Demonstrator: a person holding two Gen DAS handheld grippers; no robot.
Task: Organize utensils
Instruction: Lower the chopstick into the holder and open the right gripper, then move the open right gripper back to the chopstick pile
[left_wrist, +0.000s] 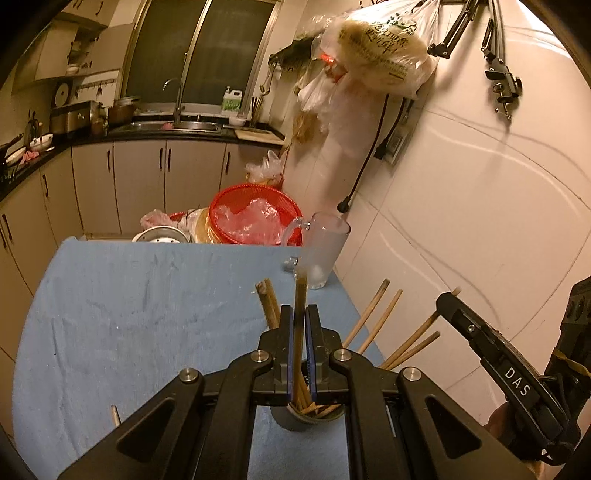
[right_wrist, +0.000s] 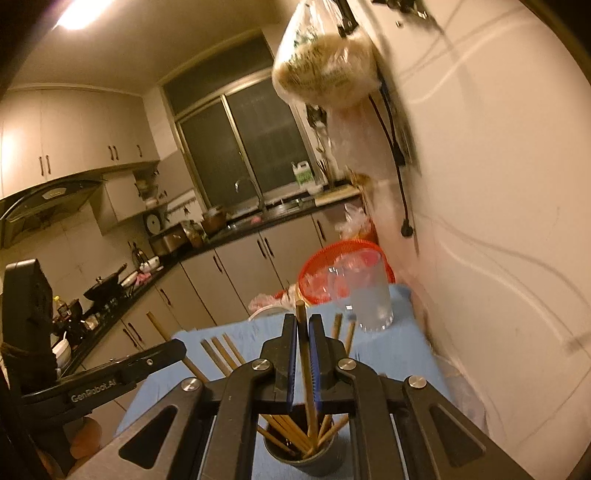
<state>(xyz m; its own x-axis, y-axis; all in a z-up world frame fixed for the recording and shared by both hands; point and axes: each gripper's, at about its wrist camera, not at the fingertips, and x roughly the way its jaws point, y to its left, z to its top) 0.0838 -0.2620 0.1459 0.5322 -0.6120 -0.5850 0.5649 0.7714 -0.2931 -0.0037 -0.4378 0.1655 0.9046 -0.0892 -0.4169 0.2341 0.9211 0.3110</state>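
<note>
A dark cup (left_wrist: 295, 421) full of wooden chopsticks stands on the blue cloth (left_wrist: 129, 314), right under both grippers. In the left wrist view my left gripper (left_wrist: 299, 310) is shut on one upright chopstick (left_wrist: 300, 288) whose lower end reaches into the cup. In the right wrist view my right gripper (right_wrist: 303, 319) is shut on another chopstick (right_wrist: 300, 308) that also runs down into the cup (right_wrist: 306, 463). One finger of the right gripper (left_wrist: 476, 328) shows at the right of the left view. A finger of the left gripper (right_wrist: 147, 363) shows at the left of the right view.
A frosted glass mug (left_wrist: 327, 254) stands at the cloth's far right corner by the white wall. Behind it is a red basket (left_wrist: 255, 206) holding plastic bags. A loose chopstick (left_wrist: 115, 413) lies on the cloth at the near left. Kitchen counters and a sink are farther back.
</note>
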